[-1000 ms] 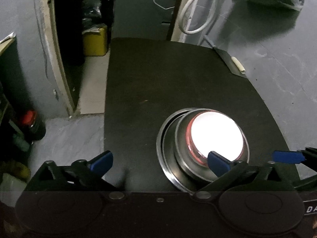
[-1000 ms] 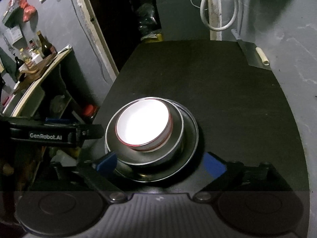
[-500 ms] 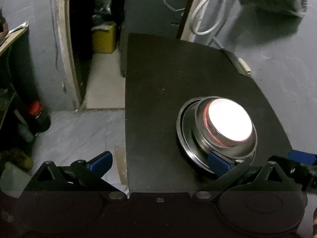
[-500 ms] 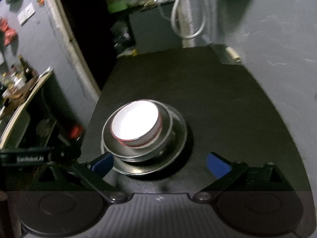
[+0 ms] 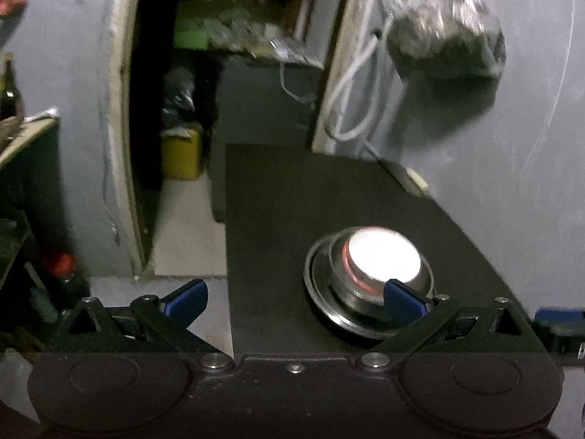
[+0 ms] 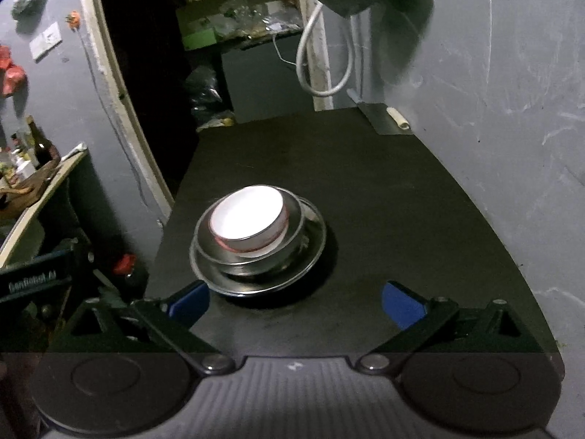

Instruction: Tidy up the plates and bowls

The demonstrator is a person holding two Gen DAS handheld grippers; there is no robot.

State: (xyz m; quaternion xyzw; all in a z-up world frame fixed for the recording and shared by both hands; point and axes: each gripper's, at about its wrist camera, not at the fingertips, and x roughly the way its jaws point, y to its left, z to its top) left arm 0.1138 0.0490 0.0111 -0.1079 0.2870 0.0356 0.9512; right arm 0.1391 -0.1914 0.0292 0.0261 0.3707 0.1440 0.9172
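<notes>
On the black table (image 6: 384, 197) stands one stack: a white bowl with a red rim (image 6: 248, 218) inside a steel bowl (image 6: 256, 256), on a steel plate (image 6: 310, 252). The left wrist view shows the same white bowl (image 5: 384, 258), steel bowl (image 5: 351, 292) and steel plate (image 5: 318, 292). My left gripper (image 5: 294, 301) is open, empty, and stands back from the stack at the table's near left edge. My right gripper (image 6: 296, 303) is open and empty, a little short of the stack; its left fingertip (image 6: 190, 301) is near the plate's rim.
A cleaver with a pale handle (image 6: 391, 119) lies at the table's far right by the grey wall. A white cable (image 6: 321, 58) and a hanging bag (image 5: 446, 33) are on the wall. Left of the table: a doorway, a yellow container (image 5: 182, 153), a red-capped bottle (image 5: 60, 267).
Both grippers have drawn back and up from the stack, which now looks smaller and farther. The bowls and plate have not moved. Both grippers stayed open.
</notes>
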